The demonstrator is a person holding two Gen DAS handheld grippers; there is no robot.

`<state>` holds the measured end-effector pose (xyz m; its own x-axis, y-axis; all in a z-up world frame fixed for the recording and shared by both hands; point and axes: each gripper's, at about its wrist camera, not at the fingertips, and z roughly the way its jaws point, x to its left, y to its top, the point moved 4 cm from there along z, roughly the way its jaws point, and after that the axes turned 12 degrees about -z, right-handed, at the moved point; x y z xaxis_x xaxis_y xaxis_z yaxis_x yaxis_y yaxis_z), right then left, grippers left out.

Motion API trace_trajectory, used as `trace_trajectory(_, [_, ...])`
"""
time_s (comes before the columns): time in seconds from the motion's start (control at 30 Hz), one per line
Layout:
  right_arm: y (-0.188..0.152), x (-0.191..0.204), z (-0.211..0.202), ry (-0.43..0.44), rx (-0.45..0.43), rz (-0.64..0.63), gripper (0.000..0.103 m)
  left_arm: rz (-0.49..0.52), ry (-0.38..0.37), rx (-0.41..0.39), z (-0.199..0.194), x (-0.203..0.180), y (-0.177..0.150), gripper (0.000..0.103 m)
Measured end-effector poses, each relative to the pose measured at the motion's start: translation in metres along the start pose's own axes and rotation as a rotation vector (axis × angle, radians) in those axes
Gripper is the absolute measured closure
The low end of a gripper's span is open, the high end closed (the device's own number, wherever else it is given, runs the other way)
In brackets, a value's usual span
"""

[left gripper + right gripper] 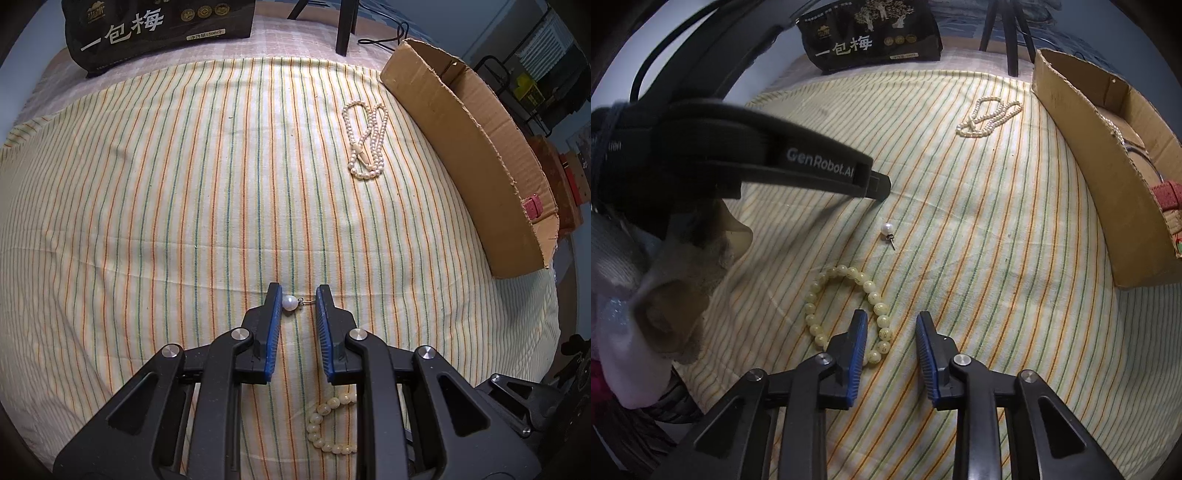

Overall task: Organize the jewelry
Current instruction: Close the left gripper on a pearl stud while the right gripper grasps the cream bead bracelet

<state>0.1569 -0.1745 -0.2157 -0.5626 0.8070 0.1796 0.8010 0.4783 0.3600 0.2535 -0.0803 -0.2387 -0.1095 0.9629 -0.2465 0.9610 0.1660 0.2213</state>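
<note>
The left gripper (297, 291) points down over a small pearl earring (289, 303). Its jaws are only a little apart and hold nothing. From the right wrist view the earring lies flat on the striped cloth (184, 221), below the tip, so I think this gripper is lined up to pinch it.

The right gripper (892, 317) is partly open too. One side of the bead bracelet (842, 268) sits between its jaws, close to one pad. It is not squeezed.

Farther off, a pearl necklace (360, 153) lies near the box (461, 155). The box is open on top, likely so the jewelry can be dropped in. Inside I can see a pink strap (1167, 195) and a thin string of pearls (1113, 127).
</note>
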Motion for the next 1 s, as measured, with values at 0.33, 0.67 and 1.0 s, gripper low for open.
trace_trajectory(0.33, [-0.003, 0.007, 0.000, -0.023, -0.004, -0.039, 0.098, 0.000, 0.000, -0.005, -0.004, 0.001, -0.001, 0.086])
trace_trajectory(0.67, [0.004, 0.011, -0.023, -0.008, -0.063, -0.039, 0.098, -0.024, -0.022, -0.019, -0.019, 0.009, 0.000, 0.086])
trace_trajectory(1.0, [0.015, 0.012, -0.050, -0.028, -0.130, -0.051, 0.098, -0.022, -0.042, -0.056, -0.040, 0.009, -0.001, 0.086])
